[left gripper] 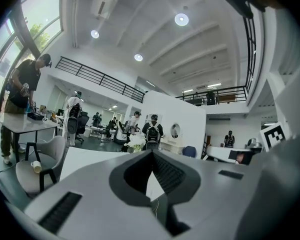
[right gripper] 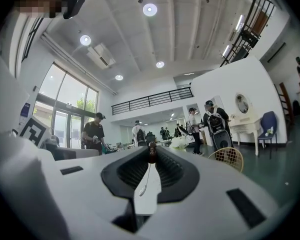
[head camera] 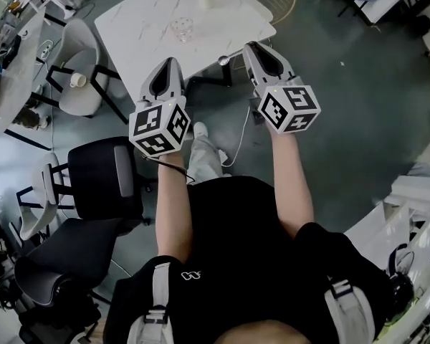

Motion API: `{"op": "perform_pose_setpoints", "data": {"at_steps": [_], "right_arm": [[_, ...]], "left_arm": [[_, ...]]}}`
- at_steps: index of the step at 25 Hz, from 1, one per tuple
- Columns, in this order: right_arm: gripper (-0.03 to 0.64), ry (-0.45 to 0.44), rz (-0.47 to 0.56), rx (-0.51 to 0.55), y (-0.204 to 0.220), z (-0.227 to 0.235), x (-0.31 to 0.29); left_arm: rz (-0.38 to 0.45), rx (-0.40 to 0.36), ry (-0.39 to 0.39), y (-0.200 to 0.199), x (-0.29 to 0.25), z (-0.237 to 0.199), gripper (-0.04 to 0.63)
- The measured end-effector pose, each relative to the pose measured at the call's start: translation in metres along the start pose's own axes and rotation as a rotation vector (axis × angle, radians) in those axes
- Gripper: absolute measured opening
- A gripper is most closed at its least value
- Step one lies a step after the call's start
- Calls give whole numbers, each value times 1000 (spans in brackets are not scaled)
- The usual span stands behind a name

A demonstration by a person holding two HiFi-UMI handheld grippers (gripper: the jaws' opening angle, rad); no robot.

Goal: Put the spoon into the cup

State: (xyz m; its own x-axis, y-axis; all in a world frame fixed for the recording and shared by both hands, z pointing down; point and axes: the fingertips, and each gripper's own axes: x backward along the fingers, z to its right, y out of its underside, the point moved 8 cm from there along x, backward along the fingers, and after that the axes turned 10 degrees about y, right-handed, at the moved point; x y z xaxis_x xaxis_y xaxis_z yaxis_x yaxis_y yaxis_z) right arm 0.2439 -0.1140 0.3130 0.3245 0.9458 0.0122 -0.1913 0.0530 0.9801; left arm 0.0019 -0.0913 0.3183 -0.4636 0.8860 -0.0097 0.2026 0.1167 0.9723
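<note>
– On the head view: both grippers sit level, short of the table (head camera: 129, 27). The cup (head camera: 183, 29) stands on it, well ahead of me. The right gripper (head camera: 249, 46) pinches the spoon (head camera: 223, 61), with the bowl showing left of the tips.
– Left gripper (head camera: 168, 61)?
– On the left gripper view: jaws together, nothing in them.
– Spoon axis?
– On the right gripper view: narrow grip on the handle top. The spoon (right gripper: 151, 156) hangs from the tips, long axis near vertical as far as I can tell, bowl down and slightly left. I read this as the carry step. Next I need to get over the cup's mouth, keep the bowl down, lower it in, then let go.
</note>
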Motion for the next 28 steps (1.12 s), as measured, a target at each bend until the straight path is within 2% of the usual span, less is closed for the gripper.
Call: {"op": "perform_pose_setpoints", "data": {"at_steps": [4, 10, 15, 28], "right_arm": [[48, -15, -2, 4, 1, -3, -35], [48, -43, -63, 1, 17, -5, -98], [48, -40, -80, 3, 31, -8, -149], [49, 5, -127, 6, 54, -1, -238]], "left_arm": [[-17, 17, -5, 6, -24, -25, 15], [-90, 19, -52, 20, -63, -66, 15], [-150, 69, -65, 41, -93, -110, 15], [-243, 117, -19, 61, -164, -169, 15]]}}
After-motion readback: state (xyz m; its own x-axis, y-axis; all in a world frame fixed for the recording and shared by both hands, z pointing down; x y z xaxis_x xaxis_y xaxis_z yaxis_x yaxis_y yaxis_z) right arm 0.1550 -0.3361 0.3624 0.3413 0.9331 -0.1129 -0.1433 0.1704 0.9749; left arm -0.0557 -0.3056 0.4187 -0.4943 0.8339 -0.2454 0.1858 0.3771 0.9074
